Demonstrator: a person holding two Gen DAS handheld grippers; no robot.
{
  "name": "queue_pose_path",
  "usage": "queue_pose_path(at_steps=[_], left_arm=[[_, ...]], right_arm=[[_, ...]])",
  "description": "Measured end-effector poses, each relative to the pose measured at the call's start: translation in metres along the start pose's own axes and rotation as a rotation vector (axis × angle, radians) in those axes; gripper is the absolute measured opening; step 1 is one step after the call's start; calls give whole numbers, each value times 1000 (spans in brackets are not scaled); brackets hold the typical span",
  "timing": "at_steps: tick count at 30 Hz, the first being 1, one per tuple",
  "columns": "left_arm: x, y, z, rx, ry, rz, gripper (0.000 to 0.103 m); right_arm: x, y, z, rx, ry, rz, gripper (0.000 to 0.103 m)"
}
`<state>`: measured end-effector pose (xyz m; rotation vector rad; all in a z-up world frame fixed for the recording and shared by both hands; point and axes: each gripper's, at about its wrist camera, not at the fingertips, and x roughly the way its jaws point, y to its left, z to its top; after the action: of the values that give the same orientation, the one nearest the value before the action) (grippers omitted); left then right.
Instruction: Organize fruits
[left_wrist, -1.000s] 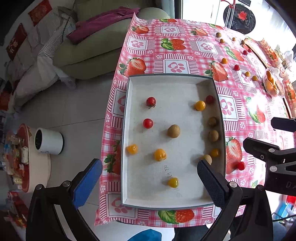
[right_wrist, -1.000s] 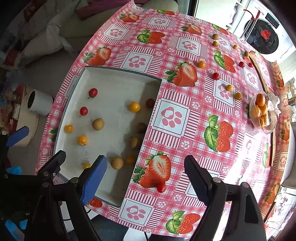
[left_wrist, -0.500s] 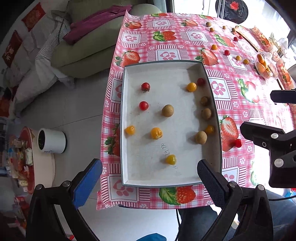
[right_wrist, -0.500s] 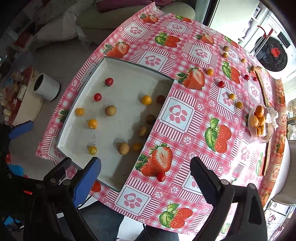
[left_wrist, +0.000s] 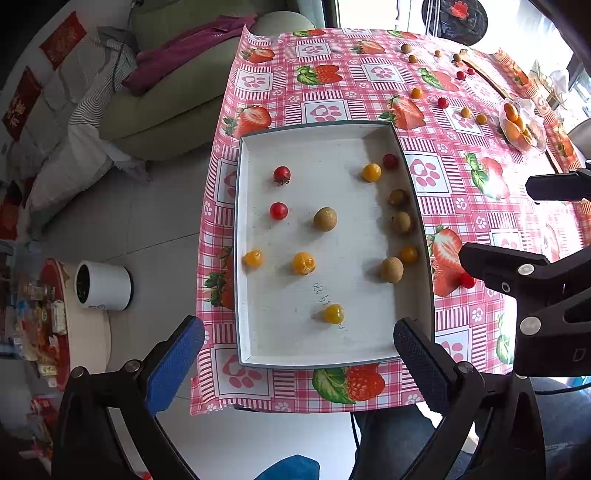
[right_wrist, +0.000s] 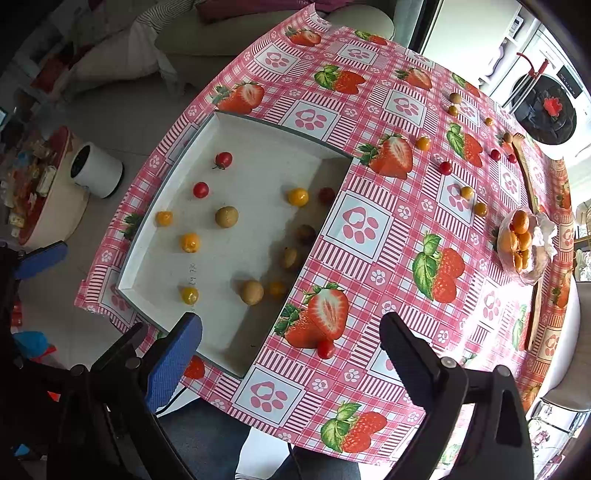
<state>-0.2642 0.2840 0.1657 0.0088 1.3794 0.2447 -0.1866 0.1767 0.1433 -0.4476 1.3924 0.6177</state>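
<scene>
A white tray with a grey rim (left_wrist: 238, 236) lies on the strawberry tablecloth and holds several small fruits: red cherry tomatoes (left_wrist: 281, 174), orange ones (left_wrist: 303, 263) and brown longans (left_wrist: 325, 219). My left gripper (left_wrist: 295, 354) hangs open above the tray's near edge, with nothing between its fingers. In the right wrist view my right gripper (right_wrist: 291, 354) is open wide, high over the cloth just right of the tray (right_wrist: 258, 354). A loose red tomato (right_wrist: 325, 349) lies on the cloth below its gap, untouched. The right gripper (left_wrist: 517, 225) also shows at the right edge of the left wrist view.
More loose fruits (right_wrist: 445, 167) are scattered on the far cloth. A clear bag of oranges (right_wrist: 521, 236) and a wooden strip (right_wrist: 535, 317) lie at the right. A green sofa (left_wrist: 155, 110) and a white cup (left_wrist: 103, 286) stand beyond the table's left edge. A person's legs show at the near edge.
Both grippers have drawn back from the table, so the tray looks smaller and farther. The right gripper's jaws have spread a little wider. No fruit has moved.
</scene>
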Motion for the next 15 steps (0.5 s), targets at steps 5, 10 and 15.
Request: queue_pose_path(at_steps=[5,10,15], left_arm=[[0,0,0,-1,-1,-5,103],[-1,0,0,1,-1,-5,103],[-1,-2,0,12,-2,-6,103]], right_arm=[[1,2,-1,2,4,0,98],[2,1,-1,2,9,4,98],[2,2,-1,0,9,4,98]])
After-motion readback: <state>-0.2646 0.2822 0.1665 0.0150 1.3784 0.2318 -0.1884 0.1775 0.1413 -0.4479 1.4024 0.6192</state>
